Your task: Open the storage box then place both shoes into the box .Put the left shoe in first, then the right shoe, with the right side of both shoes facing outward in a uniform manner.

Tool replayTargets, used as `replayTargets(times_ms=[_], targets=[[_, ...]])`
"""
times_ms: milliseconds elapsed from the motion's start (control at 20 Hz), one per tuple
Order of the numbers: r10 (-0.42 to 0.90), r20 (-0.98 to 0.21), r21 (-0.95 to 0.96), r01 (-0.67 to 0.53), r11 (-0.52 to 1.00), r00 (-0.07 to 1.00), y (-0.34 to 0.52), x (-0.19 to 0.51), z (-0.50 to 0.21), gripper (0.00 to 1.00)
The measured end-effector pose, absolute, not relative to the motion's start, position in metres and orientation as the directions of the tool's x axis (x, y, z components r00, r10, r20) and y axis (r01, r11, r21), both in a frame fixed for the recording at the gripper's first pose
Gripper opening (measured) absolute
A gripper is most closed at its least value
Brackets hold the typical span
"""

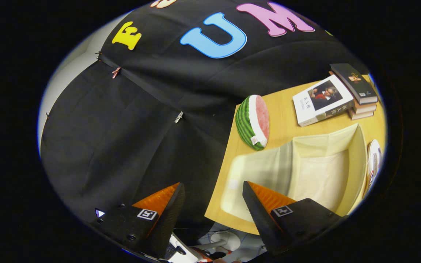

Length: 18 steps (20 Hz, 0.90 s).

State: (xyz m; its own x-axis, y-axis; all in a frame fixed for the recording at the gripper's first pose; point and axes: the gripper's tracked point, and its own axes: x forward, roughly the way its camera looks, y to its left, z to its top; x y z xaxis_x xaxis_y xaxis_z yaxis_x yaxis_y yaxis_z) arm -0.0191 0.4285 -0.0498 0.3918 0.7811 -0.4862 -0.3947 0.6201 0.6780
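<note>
The black cloth wall (130, 138) takes up most of what lies ahead, pinned with small clips along its seams. To the right of it sits the wooden table (287, 120), seen tilted, and on it the storage box (356, 153), pale cream fabric, open at the top with its bare inside showing, nothing in it that can be seen. Beyond the box a stack of books (356, 95) rests near the table's far corner, one white-covered book (322, 100) lying beside the pile. A watermelon-slice toy (253, 122) stands on the table just beside the box's corner. A round white object (375, 160) peeks in past the box, too cut off to identify. The gripper (214, 193) has its fingers spread wide apart, nothing between them, one finger overlapping the box's near edge, the other out over the cloth.
</note>
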Motion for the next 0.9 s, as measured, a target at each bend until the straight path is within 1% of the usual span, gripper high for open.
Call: replayTargets(times_ms=[150,350,450,550,750,900], targets=[[0.727,-0.446,0.634,-0.389,0.668,0.521,0.374,0.003,-0.033,0.98],[0.636,-0.422,0.553,-0.371,0.746,0.646,0.298,0.024,-0.024,0.98],[0.552,-0.407,0.447,-0.369,0.815,0.728,0.245,0.026,-0.016,0.98],[0.460,-0.415,0.310,-0.353,0.883,0.785,0.202,0.030,-0.026,0.98],[0.266,-0.442,0.024,-0.285,0.958,0.857,0.112,0.031,-0.062,0.98],[0.164,-0.494,-0.105,-0.246,0.963,0.854,0.059,0.022,-0.099,0.98]])
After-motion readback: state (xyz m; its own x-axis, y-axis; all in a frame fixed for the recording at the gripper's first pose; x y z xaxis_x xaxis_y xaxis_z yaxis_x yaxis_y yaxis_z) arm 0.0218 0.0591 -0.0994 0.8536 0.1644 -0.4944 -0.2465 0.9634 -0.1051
